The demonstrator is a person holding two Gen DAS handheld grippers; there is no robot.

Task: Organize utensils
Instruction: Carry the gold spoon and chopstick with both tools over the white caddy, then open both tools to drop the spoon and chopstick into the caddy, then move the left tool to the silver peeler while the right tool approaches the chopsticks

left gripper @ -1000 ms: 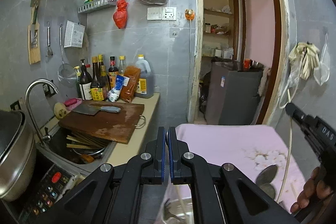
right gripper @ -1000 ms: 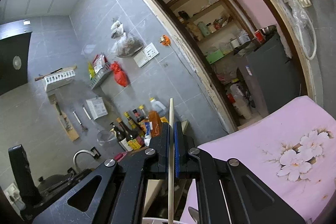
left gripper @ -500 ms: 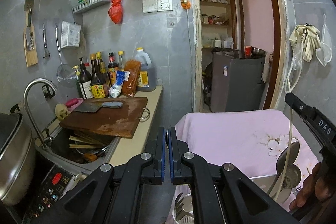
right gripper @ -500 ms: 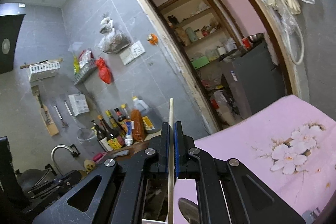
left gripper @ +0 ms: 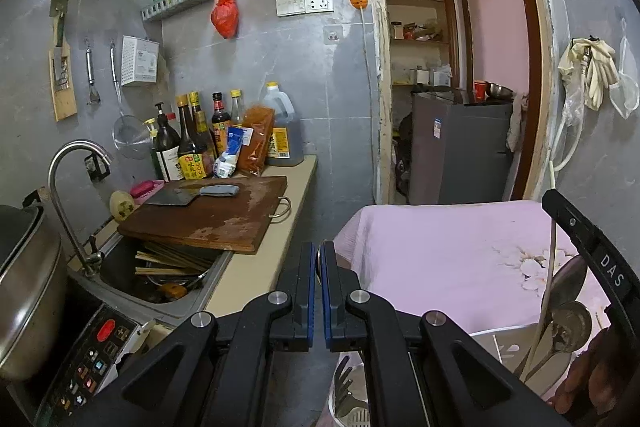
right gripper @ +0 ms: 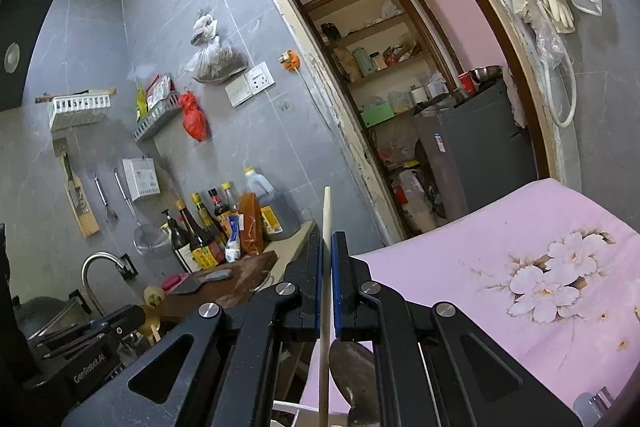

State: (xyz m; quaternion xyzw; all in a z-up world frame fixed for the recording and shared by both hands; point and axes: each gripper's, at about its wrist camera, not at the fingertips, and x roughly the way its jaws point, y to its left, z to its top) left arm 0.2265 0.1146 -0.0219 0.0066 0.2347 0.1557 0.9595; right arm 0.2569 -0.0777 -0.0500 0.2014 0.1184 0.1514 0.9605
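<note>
Jaws of the right gripper [right gripper: 327,247] are clamped on a pale chopstick [right gripper: 325,291] that stands nearly upright, its lower end reaching toward a white holder [left gripper: 516,341] with spoons [left gripper: 568,323] on the pink floral cloth [right gripper: 520,267]. Left gripper [left gripper: 319,259] is closed on nothing, near the counter's cutting board [left gripper: 212,215] and cleaver [left gripper: 192,194].

Black fingers [left gripper: 307,291], blue pads, silver screws.

Pale wooden chopstick [right gripper: 325,307] upright, tip up; metal spoons [left gripper: 566,323] leaning in white utensil holder [left gripper: 504,341].
</note>
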